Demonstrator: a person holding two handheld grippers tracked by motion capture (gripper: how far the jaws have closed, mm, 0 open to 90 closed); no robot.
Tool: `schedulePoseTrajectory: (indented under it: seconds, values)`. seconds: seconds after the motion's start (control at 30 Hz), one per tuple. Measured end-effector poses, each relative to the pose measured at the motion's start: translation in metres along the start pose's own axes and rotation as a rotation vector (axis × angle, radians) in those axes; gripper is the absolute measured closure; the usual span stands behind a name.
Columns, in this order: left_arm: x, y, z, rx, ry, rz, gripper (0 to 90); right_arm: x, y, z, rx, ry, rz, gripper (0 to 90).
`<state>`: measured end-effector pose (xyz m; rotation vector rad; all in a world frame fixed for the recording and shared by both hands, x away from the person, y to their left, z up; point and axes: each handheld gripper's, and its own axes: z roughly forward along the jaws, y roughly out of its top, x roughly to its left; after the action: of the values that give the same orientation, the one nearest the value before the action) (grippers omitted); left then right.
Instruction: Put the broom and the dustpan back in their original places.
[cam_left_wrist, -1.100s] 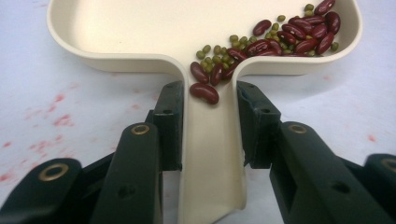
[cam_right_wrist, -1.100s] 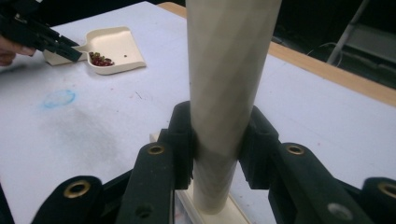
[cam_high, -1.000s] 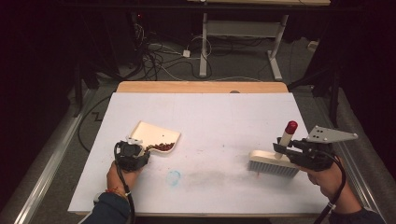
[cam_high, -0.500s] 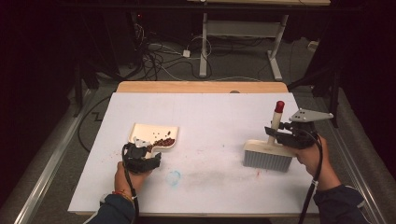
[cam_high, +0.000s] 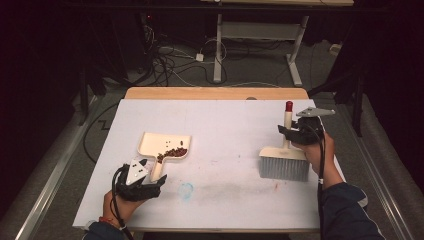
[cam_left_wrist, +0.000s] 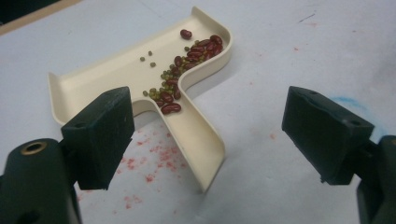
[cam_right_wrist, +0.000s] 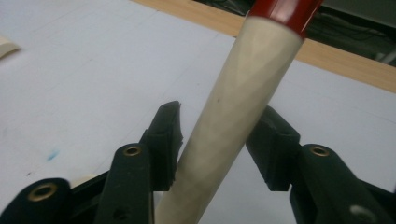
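A cream dustpan (cam_high: 154, 142) lies flat on the white table, left of centre, with red and green beans (cam_high: 172, 152) piled near its handle. My left gripper (cam_high: 154, 176) is open just behind the handle's end. In the left gripper view the dustpan (cam_left_wrist: 107, 79) and its beans (cam_left_wrist: 187, 65) lie ahead, and the handle tip sits between the wide-apart jaws of my left gripper (cam_left_wrist: 212, 133) without touching them. On the right a cream brush (cam_high: 283, 162) stands on its grey bristles. My right gripper (cam_high: 290, 133) is shut on its red-tipped handle (cam_right_wrist: 243, 84), with my right gripper (cam_right_wrist: 219, 140) pressing it from both sides.
The white table sheet (cam_high: 225, 125) ends in a wooden strip (cam_high: 215, 93) at the far side. A blue smudge (cam_high: 186, 190) marks the sheet near the front, and red specks (cam_left_wrist: 154, 163) lie beside the dustpan handle. Cables and desk legs (cam_high: 218, 55) are on the dark floor beyond.
My left gripper has let go of the dustpan handle, opened and drawn back toward the person; the pan now rests flat. My right gripper carried the brush handle leftward and farther away, standing it more upright.
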<state>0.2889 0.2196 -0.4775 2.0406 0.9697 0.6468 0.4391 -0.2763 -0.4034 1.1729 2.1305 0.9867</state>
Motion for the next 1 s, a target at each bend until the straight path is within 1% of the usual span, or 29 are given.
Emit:
schedulePoseTrajectory:
  seconds: [0.03, 0.07, 0.13, 0.17, 0.2, 0.23, 0.27, 0.3, 0.33, 0.37, 0.43, 0.47, 0.5, 0.57, 0.63, 0.7, 0.73, 0.77, 0.8, 0.9, 1.0]
  values:
    - [0.0, -0.002, -0.001, -0.003, -0.017, 0.004, 16.9, 0.0, 0.0, 0.002, -0.005, 0.0, 0.011, 55.6]
    - [0.0, -0.003, -0.002, -0.006, -0.021, 0.011, 16.9, 0.0, 0.001, 0.003, -0.011, 0.009, 0.018, 55.6]
    - [-0.002, -0.004, -0.002, -0.006, -0.033, 0.016, 16.9, 0.003, 0.003, 0.007, -0.013, -0.016, 0.008, 54.5]
    - [-0.002, -0.003, -0.001, -0.003, -0.031, 0.017, 16.8, 0.004, 0.004, 0.009, -0.012, -0.025, 0.003, 53.6]
    - [-0.003, -0.003, -0.001, -0.005, -0.034, 0.014, 16.8, 0.005, 0.004, 0.011, -0.015, -0.035, 0.005, 53.6]
    - [-0.004, -0.002, -0.001, -0.005, -0.04, 0.019, 16.9, 0.005, 0.005, 0.013, -0.019, -0.037, 0.002, 53.5]
    - [-0.006, -0.002, 0.0, -0.007, -0.04, 0.024, 16.9, 0.006, 0.005, 0.016, -0.019, -0.045, 0.005, 51.1]
    - [-0.007, -0.001, 0.0, -0.005, -0.039, 0.029, 16.8, 0.007, 0.005, 0.017, -0.027, -0.059, 0.01, 51.0]
    - [-0.007, -0.001, 0.0, -0.004, -0.041, 0.032, 16.9, 0.007, 0.006, 0.018, -0.045, -0.048, 0.018, 51.3]
    - [-0.008, -0.001, 0.0, -0.007, -0.041, 0.031, 16.9, 0.008, 0.006, 0.018, -0.059, -0.034, 0.016, 50.9]
    - [-0.008, 0.0, 0.002, 0.001, -0.04, 0.036, 16.9, 0.012, 0.009, 0.018, -0.064, -0.051, -0.018, 50.4]
    - [-0.009, 0.0, 0.003, 0.002, -0.04, 0.041, 16.9, 0.015, 0.009, 0.017, -0.064, -0.05, -0.036, 49.9]
    - [-0.009, 0.0, 0.003, 0.008, -0.037, 0.049, 17.0, 0.017, 0.01, 0.017, -0.063, -0.048, -0.043, 48.3]
    - [-0.009, 0.002, 0.004, 0.008, -0.041, 0.056, 16.9, 0.02, 0.01, 0.016, -0.07, -0.062, -0.054, 46.6]
    - [-0.009, 0.002, 0.005, 0.007, -0.042, 0.053, 16.9, 0.022, 0.011, 0.014, -0.083, -0.059, -0.048, 42.9]
    - [-0.01, 0.002, 0.006, 0.015, -0.048, 0.06, 16.9, 0.022, 0.011, 0.012, -0.092, -0.059, -0.044, 39.0]
    - [-0.011, 0.002, 0.007, 0.022, -0.053, 0.063, 16.9, 0.023, 0.011, 0.012, -0.093, -0.052, -0.05, 36.2]
    - [-0.011, 0.002, 0.008, 0.025, -0.054, 0.065, 16.9, 0.024, 0.012, 0.011, -0.09, -0.061, -0.062, 34.6]
    - [-0.012, 0.002, 0.008, 0.024, -0.056, 0.066, 16.9, 0.025, 0.012, 0.009, -0.094, -0.07, -0.061, 34.1]
    - [-0.012, 0.002, 0.007, 0.018, -0.055, 0.063, 16.9, 0.025, 0.012, 0.006, -0.125, -0.068, -0.037, 28.9]
    - [-0.012, 0.002, 0.008, 0.015, -0.054, 0.06, 16.9, 0.023, 0.012, 0.003, -0.144, -0.067, -0.011, 24.5]
